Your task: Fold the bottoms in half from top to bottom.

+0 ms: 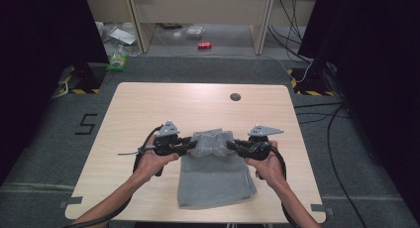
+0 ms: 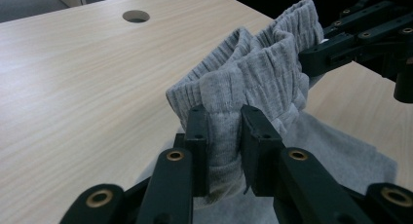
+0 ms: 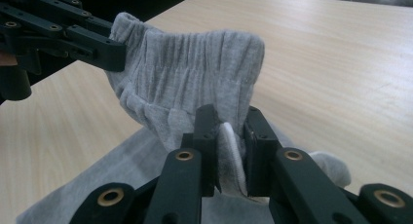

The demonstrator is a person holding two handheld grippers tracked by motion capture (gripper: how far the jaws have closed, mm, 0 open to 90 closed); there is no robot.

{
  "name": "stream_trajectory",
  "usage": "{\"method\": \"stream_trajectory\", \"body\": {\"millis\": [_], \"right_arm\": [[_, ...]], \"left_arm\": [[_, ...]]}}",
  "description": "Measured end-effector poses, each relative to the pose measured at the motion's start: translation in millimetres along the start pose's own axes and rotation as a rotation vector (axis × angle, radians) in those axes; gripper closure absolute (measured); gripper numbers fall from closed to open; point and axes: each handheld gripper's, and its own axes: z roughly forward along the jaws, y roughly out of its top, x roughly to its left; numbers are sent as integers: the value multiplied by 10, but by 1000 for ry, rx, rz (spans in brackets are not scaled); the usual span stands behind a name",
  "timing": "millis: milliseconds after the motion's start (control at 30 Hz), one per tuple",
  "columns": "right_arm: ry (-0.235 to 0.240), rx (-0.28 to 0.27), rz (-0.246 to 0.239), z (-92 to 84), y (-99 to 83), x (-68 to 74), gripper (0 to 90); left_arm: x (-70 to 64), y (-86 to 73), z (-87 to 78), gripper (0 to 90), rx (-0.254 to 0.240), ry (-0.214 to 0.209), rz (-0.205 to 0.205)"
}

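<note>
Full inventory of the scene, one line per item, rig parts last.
grey garment: 1, grey, near middle of the table, elastic waistband lifted between both grippers
table: 1, light wood, centre
cable hole: 1, dark, far side of the table top
red can: 1, red, floor beyond the table
floor cables: several, black, floor at right
left gripper: 1, black, shut on the waistband's left end
right gripper: 1, black, shut on the waistband's right end
hands: 2, one on each gripper
</note>
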Motion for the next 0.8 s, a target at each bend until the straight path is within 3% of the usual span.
{"method": "stream_trajectory", "body": {"millis": [333,467,800], "right_arm": [[4,3,-14,-129,-258,175,790],[-3,11,-40,-200,-394,292,790],[3,37,-38,-278,-680,384,777]], "left_arm": [[-262,-287,-103,749,9,-62,19],[-350,-406,-125,750,19,-78,26],[-536,-657,-148,741,53,-124,37]]}}
